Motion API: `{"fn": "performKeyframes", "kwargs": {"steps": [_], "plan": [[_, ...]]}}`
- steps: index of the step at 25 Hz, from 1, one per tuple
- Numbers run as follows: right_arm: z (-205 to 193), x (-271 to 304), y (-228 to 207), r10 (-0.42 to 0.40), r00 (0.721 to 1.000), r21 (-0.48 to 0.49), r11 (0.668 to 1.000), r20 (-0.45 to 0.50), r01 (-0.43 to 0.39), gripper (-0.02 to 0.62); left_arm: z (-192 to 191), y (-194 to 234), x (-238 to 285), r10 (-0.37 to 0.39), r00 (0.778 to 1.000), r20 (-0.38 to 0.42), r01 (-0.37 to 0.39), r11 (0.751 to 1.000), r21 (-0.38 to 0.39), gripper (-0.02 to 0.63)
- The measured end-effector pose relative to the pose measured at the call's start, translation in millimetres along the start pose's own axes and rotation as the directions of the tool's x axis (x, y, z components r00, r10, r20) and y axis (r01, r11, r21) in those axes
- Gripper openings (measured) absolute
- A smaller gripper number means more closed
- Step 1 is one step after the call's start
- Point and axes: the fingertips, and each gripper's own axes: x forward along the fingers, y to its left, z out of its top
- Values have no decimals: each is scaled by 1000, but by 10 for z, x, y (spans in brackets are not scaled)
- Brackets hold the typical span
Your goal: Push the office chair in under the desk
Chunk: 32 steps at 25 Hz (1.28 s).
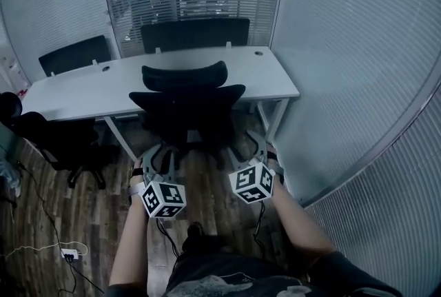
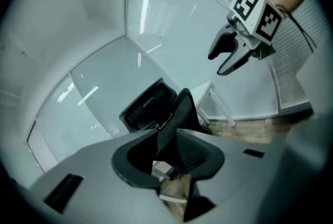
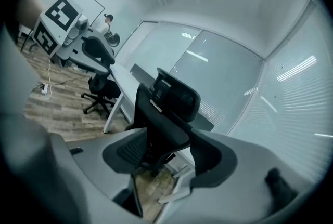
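A black office chair (image 1: 187, 99) with a headrest stands on the near side of the white desk (image 1: 103, 82), its back towards me. My left gripper (image 1: 157, 156) is at the lower left edge of the backrest. In the left gripper view its jaws (image 2: 169, 158) are closed on that edge of the chair (image 2: 182, 108). My right gripper (image 1: 256, 149) is at the lower right of the backrest. In the right gripper view its jaws (image 3: 166, 158) stand wide apart around the chair's back (image 3: 171, 98), with a gap showing on each side.
Two more black chairs (image 1: 195, 32) (image 1: 76, 53) stand behind the desk, and another (image 1: 62, 140) at its left end. Frosted glass walls (image 1: 358, 82) close the right side and the back. A power strip and cables (image 1: 69, 254) lie on the wooden floor at left.
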Motion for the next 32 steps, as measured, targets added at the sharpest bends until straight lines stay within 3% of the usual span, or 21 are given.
{"fn": "performKeyframes", "kwargs": {"steps": [3, 8, 10, 13, 17, 23, 32], "plan": [[76, -295, 68, 26, 999, 34, 999, 48, -27, 270, 167, -187, -301, -45, 998, 48, 51, 991, -120, 115], [75, -726, 219, 72, 993, 58, 995, 89, -77, 248, 345, -413, -696, -1, 997, 83, 12, 991, -132, 81], [81, -885, 241, 59, 992, 64, 996, 109, -67, 211, 373, -484, -835, 5, 996, 87, 12, 980, -196, 67], [113, -1067, 222, 15, 989, 93, 995, 145, -29, 98, 396, -545, -1009, 17, 996, 93, 9, 963, -271, 49], [105, -1210, 226, 0, 986, 185, 982, 164, -31, 45, 395, -581, -1189, 39, 994, 99, -4, 943, -332, 27], [120, -1403, 240, 8, 980, 299, 952, 198, -68, 21, 348, -595, -1336, 43, 995, 87, -2, 904, -427, 25], [161, -1677, 548, 14, 986, 292, 954, 168, -63, 21, 220, -557, -1700, 32, 995, 95, 18, 876, -482, 23]]}}
